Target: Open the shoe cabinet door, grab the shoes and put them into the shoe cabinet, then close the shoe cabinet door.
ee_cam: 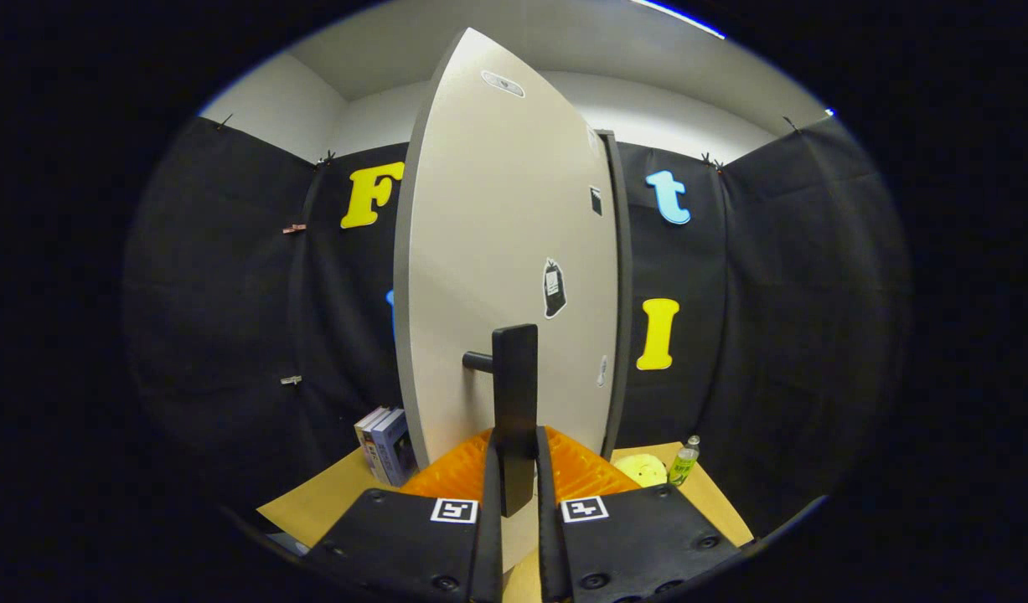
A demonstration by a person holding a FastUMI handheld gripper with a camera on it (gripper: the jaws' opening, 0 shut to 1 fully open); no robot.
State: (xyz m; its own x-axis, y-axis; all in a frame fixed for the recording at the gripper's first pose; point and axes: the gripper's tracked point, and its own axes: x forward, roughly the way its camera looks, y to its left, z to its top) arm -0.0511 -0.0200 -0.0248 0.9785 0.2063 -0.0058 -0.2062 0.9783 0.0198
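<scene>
the gripper (pixel 514 469) has its two fingers squeezed on the tall black bar handle (pixel 514 402) of the shoe cabinet. the handle stands up straight between the fingers, and both fingers press on its lower end. a short black peg joins the handle to the big pale grey cabinet door (pixel 497 268). the door fills the space just ahead of the fingers. it is swung part way, so its left edge comes near and its right side sits far back by a dark frame strip (pixel 621 293). a few small stickers sit on the door, one shaped like a little black bag (pixel 554 289).

the door blocks the way in, so the inside of the cabinet cannot be seen.

under it all is a light brown table (pixel 321 502). to the left of the door, a few small books or boxes (pixel 386 444) stand on the table. to the right of the door lie a round yellow thing (pixel 643 469) and a small green bottle with a white cap (pixel 684 461), close beside each other.

no shoes can be picked out here.
</scene>
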